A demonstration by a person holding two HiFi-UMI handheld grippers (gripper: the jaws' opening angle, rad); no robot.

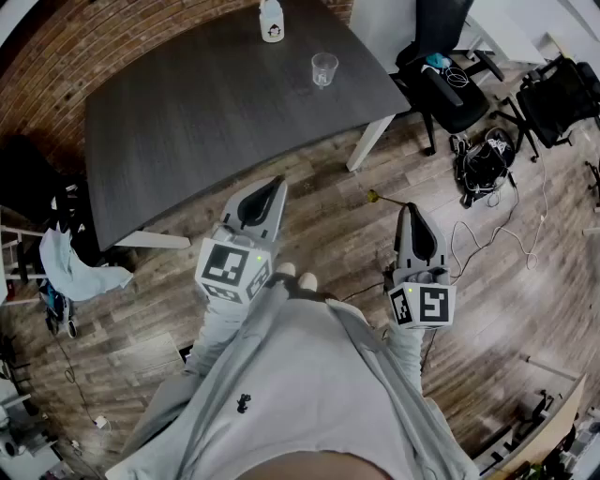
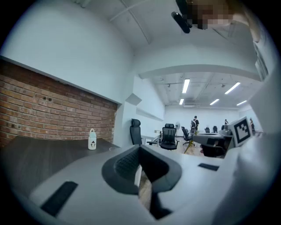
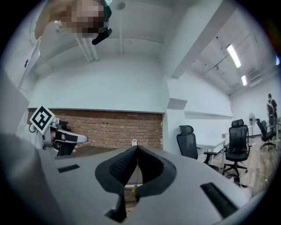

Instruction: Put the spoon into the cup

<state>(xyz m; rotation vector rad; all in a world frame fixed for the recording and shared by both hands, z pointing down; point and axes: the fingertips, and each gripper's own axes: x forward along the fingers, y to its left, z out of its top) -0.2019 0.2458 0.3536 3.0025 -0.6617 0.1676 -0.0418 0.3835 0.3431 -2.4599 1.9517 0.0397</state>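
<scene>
Evidently the spoon [image 1: 374, 197] is gripped in the closed jaws of the right gripper [image 1: 410, 208], over the floor [image 1: 309, 225] and well short of the table [image 1: 187, 122]. The left gripper [image 1: 274, 186] is held just off the table's near edge, its jaws closed on nothing. The cup [image 1: 324, 68] stands near the table's far edge, with a white bottle [image 1: 272, 21] beyond it. The spoon should be carried level, brought above the cup's mouth, tipped downward, and only then released. It is seen as a thin stem with a small yellowish end, probably light and easily swung.
</scene>
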